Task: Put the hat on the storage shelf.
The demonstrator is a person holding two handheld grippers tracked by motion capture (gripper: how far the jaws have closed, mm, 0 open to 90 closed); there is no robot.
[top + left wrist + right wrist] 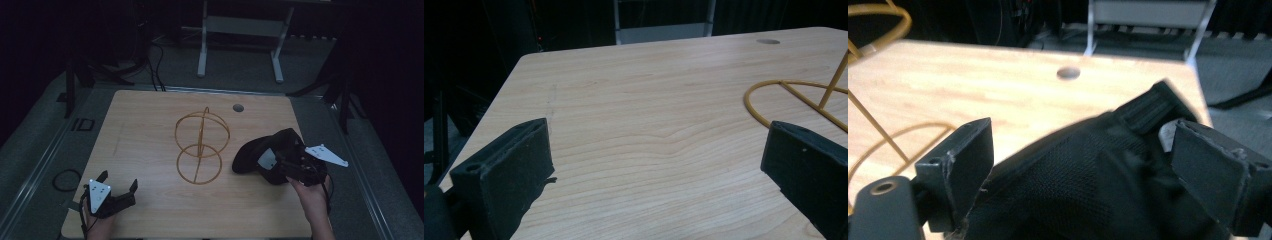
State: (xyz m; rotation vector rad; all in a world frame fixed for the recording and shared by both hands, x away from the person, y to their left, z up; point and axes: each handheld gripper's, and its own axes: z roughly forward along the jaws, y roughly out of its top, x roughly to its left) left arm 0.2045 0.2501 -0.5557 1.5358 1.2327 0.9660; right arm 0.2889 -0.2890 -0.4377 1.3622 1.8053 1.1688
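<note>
Gold wire stand [201,145] upright at centre of wooden table [145,120] | black cap [255,155] at right of frame, between wide-spread jaws of right gripper [272,162] | left gripper [119,183] at lower left, jaws wide, holding nothing

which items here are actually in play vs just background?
In play:
- black mesh cap, between the open jaws of the right gripper
- gold wire stand, mid-table
- left gripper, open, nothing between its jaws

Background:
- grey grommet in the wooden table
- cable loop on the floor
- white frame legs behind the table
</note>
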